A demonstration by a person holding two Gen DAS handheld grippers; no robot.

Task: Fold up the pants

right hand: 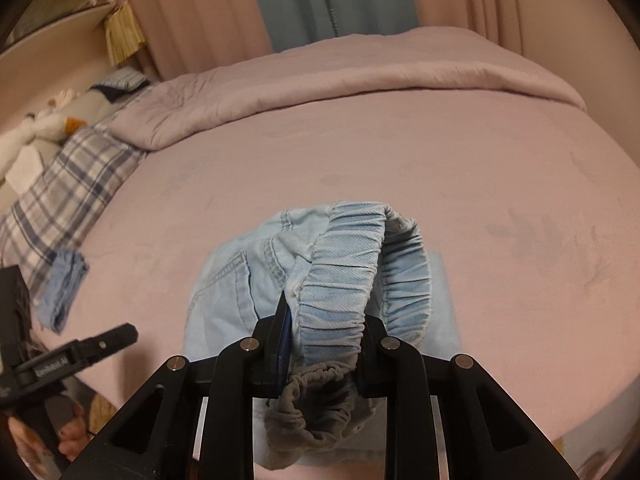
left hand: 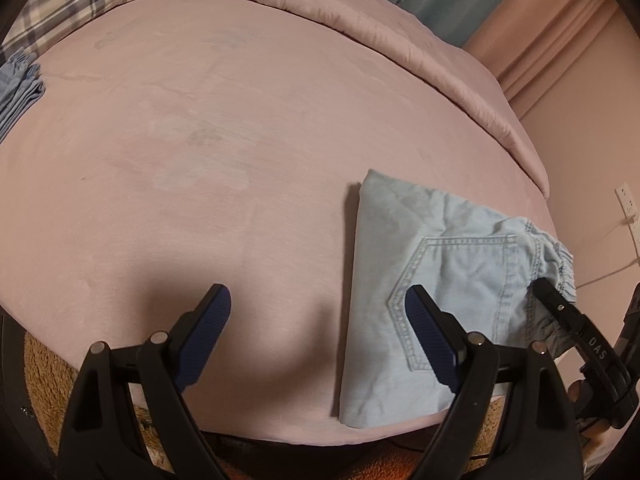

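The light-blue pants [left hand: 424,280] lie partly folded at the lower right of the left wrist view, on the near edge of a pink bed [left hand: 200,140], back pocket up. The left gripper [left hand: 318,312] hangs over bare sheet with its jaws wide and nothing between them. In the right wrist view the right gripper [right hand: 324,336], at lower centre, has its jaws drawn narrow and clamped on the pants' elastic waistband [right hand: 344,280], which stands lifted above the rest of the cloth. A plaid pillow [right hand: 64,184] sits at the left, a small blue cloth [right hand: 60,288] just below it.
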